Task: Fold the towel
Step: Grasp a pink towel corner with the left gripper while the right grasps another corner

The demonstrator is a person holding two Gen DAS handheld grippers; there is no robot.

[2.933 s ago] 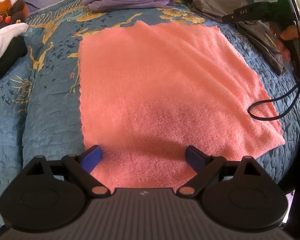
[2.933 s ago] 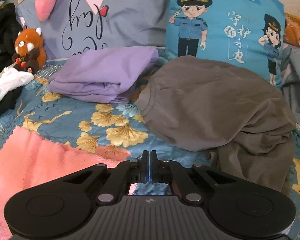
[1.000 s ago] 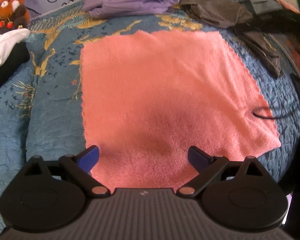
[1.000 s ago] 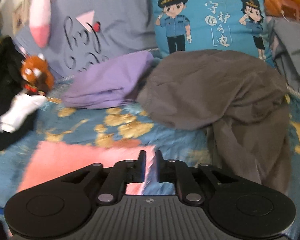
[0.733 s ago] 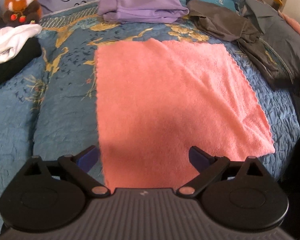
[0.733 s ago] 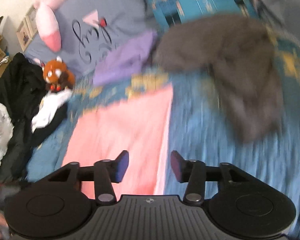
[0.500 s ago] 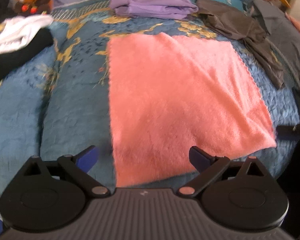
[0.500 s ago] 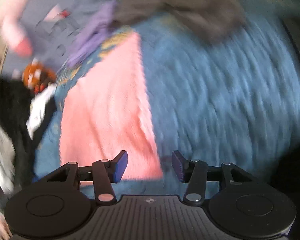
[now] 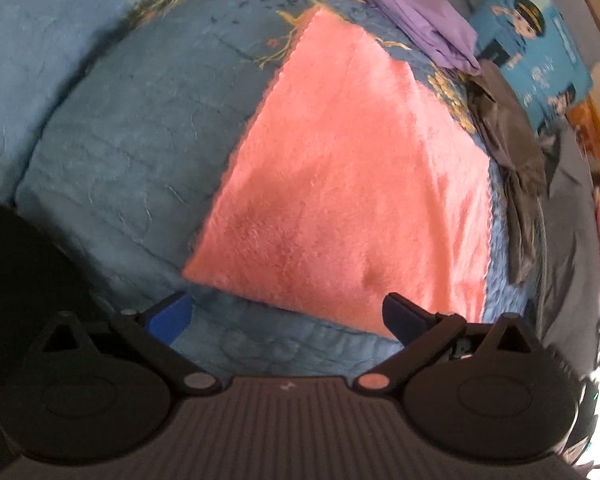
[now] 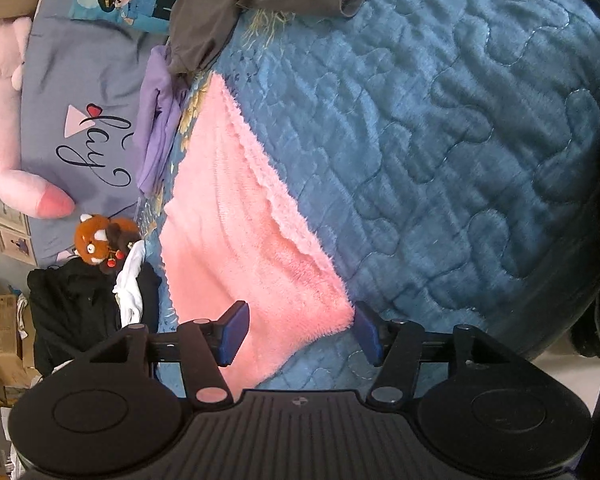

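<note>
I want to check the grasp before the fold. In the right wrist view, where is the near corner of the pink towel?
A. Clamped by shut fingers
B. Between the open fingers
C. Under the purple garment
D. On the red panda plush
B: the pink towel corner lies in the gap of the right gripper, whose fingers stand apart.

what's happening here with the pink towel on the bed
A person is holding a two-finger gripper in each hand over a fluffy pink towel spread flat on a blue quilted bedspread. Nothing is folded yet. The right gripper is open with a near corner of the towel between its fingers, apparently ready to pinch. The left gripper is also open, just short of the towel's near edge, and holds nothing.
</note>
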